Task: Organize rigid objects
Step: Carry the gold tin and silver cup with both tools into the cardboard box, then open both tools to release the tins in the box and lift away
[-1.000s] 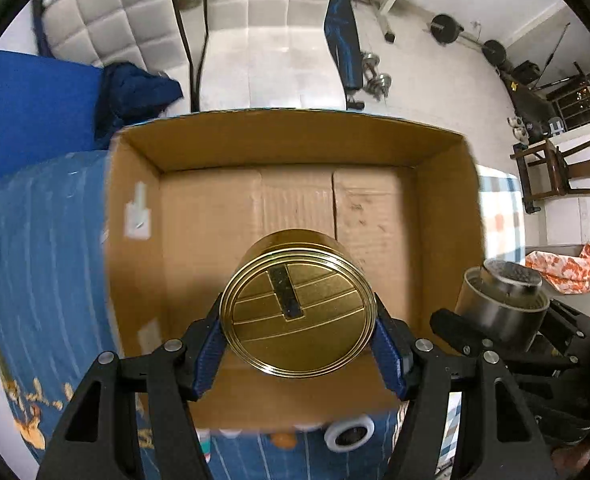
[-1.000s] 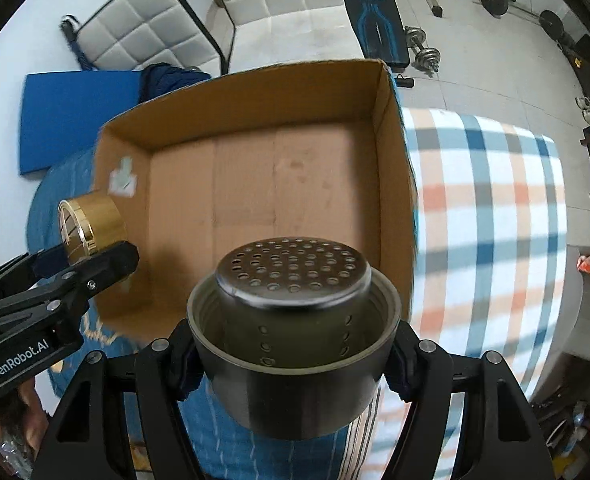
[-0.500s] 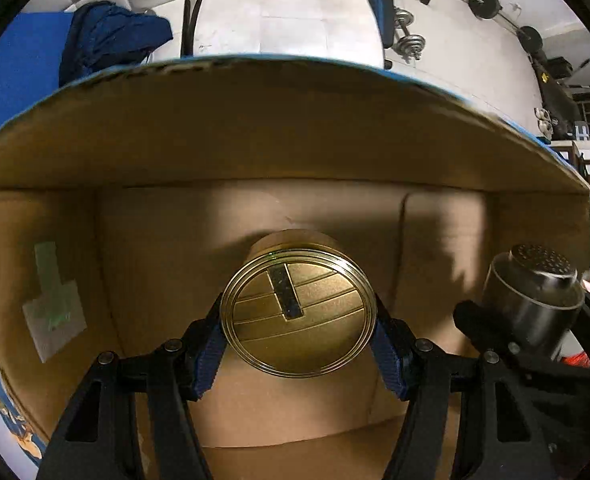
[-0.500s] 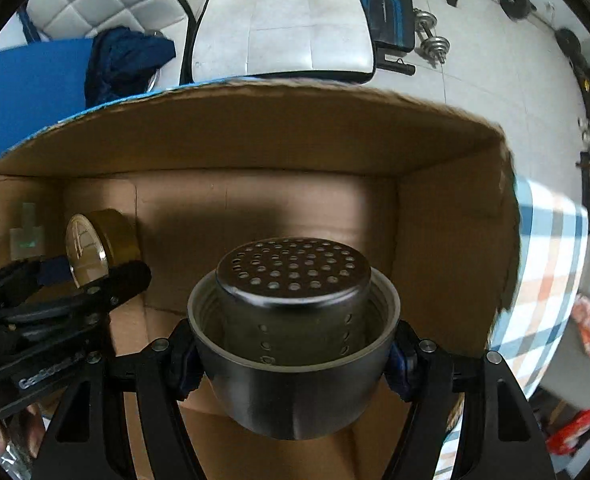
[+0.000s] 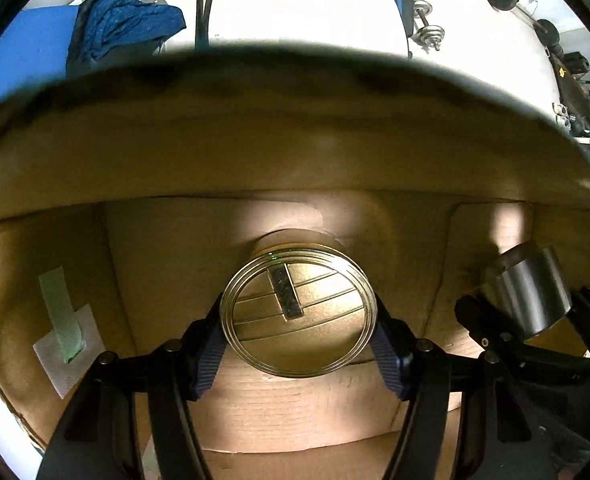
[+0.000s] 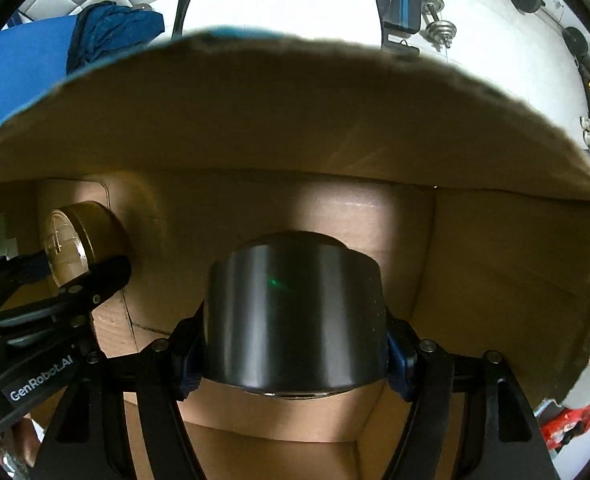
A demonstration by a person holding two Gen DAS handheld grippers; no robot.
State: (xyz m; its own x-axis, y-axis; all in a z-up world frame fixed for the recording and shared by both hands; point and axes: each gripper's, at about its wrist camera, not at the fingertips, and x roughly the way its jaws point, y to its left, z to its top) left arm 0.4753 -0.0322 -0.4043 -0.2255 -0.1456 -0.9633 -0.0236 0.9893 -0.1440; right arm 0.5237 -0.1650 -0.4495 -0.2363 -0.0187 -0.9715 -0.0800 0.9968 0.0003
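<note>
the gold tin (image 5: 298, 316), slotted lid facing the camera and axis running along the fingers, sits clenched between the left tongs (image 5: 298, 344), marked "genrobot.ai", down inside the cardboard box (image 5: 279, 152), while the right tongs (image 6: 295, 354) grasp the dark steel cup (image 6: 295, 316) beside it, near the far wall.
</note>
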